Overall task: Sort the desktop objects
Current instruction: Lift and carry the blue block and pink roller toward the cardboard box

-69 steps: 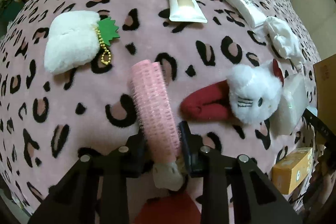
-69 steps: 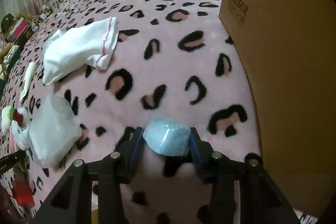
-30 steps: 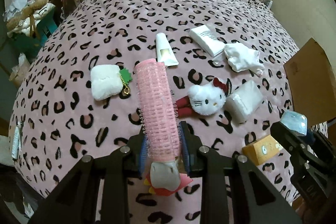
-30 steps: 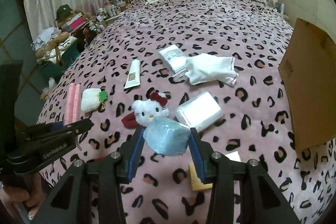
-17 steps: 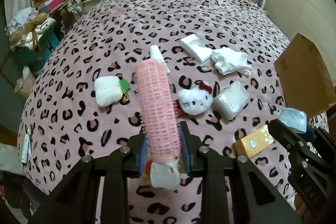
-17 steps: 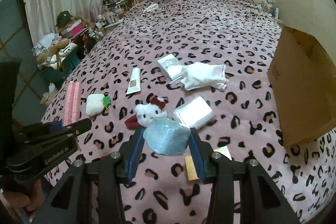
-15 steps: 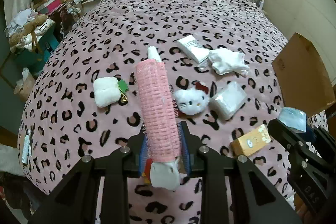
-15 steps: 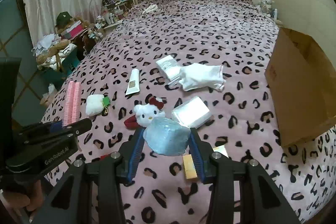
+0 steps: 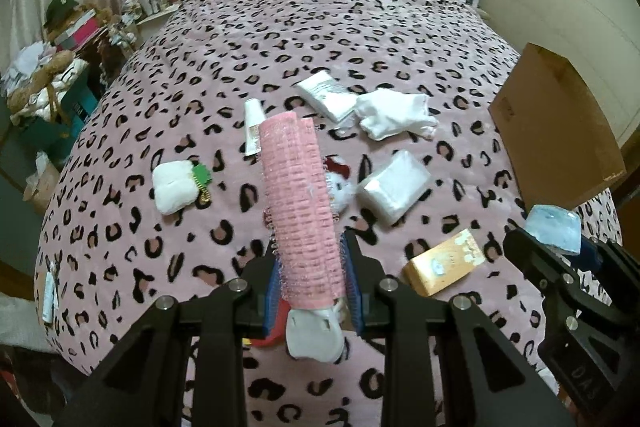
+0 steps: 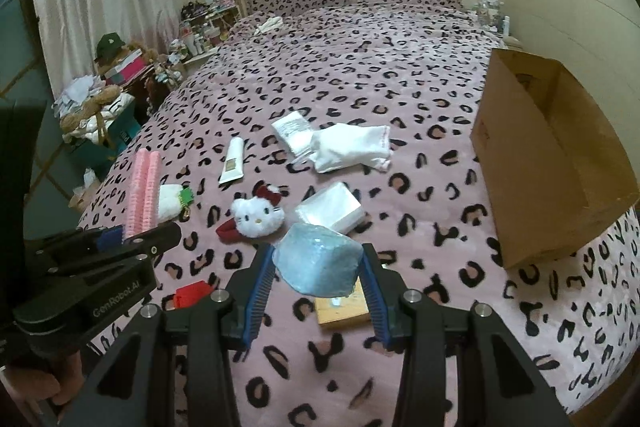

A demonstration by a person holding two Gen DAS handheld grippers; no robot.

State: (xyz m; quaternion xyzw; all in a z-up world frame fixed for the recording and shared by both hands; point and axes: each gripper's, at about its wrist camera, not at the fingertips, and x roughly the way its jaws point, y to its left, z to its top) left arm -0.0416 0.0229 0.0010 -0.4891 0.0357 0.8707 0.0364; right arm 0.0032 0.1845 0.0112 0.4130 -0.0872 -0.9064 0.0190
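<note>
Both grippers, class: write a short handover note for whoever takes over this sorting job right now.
Left gripper: shut on the pink hair roller, held above the bed.
Right gripper: shut on the blue packet, also held above the bed.
Cardboard box: open, at the bed's right edge.
On the blanket: cat plush, cream tube, white sock, clear pack, yellow box.
Left: place both held things, then sort the rest.

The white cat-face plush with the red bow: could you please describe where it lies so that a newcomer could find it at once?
On the pink leopard-print bedspread, look left of the brown cardboard box. The white cat-face plush with the red bow lies beside a clear plastic-wrapped white pack; it alone has a face.
</note>
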